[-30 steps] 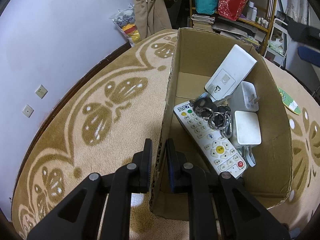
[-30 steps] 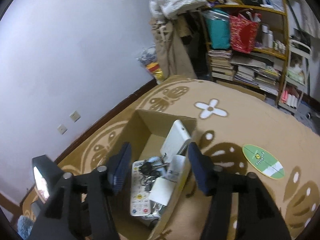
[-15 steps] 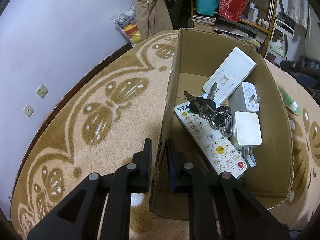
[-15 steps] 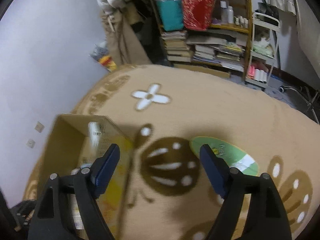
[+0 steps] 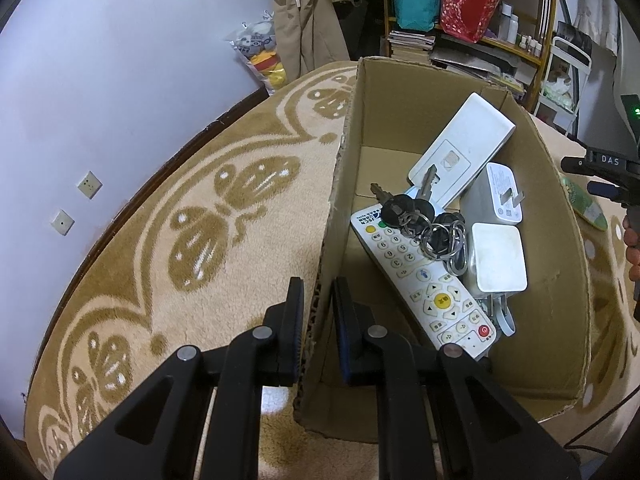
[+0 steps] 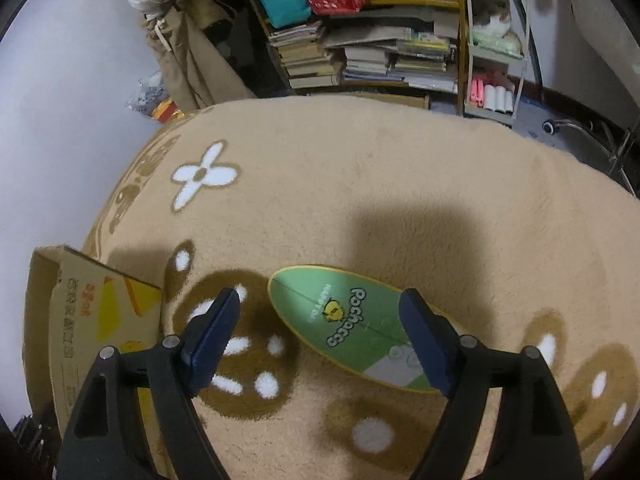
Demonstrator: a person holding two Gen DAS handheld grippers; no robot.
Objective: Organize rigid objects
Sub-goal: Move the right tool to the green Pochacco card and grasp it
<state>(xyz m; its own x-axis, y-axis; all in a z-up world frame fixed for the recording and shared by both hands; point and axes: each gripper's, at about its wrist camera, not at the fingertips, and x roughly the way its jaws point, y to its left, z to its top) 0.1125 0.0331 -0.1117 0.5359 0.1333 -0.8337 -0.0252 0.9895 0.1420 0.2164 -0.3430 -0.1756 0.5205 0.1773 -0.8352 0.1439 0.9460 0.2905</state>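
Note:
My left gripper (image 5: 318, 284) is shut on the near left wall of the open cardboard box (image 5: 560, 280), one finger inside and one outside. In the box lie a white remote (image 5: 424, 284), a bunch of keys (image 5: 420, 220) on top of it, a flat white device (image 5: 464, 152) and two white chargers (image 5: 498, 262). My right gripper (image 6: 320, 308) hangs open just above a green oval "Pochacco" card (image 6: 352, 320) on the carpet, right of the box (image 6: 92, 320). Nothing is between its fingers.
A beige carpet with brown patterns (image 6: 360, 184) covers the floor. Shelves of books and bags (image 6: 380, 40) and a white trolley (image 6: 496, 60) stand at the back. A hanging coat (image 5: 304, 12) and a toy bag (image 5: 260, 52) are by the wall.
The right gripper swung from above the box to the right and down over the green card, its jaws spreading wider. The keys settled on the remote. The left gripper kept still.

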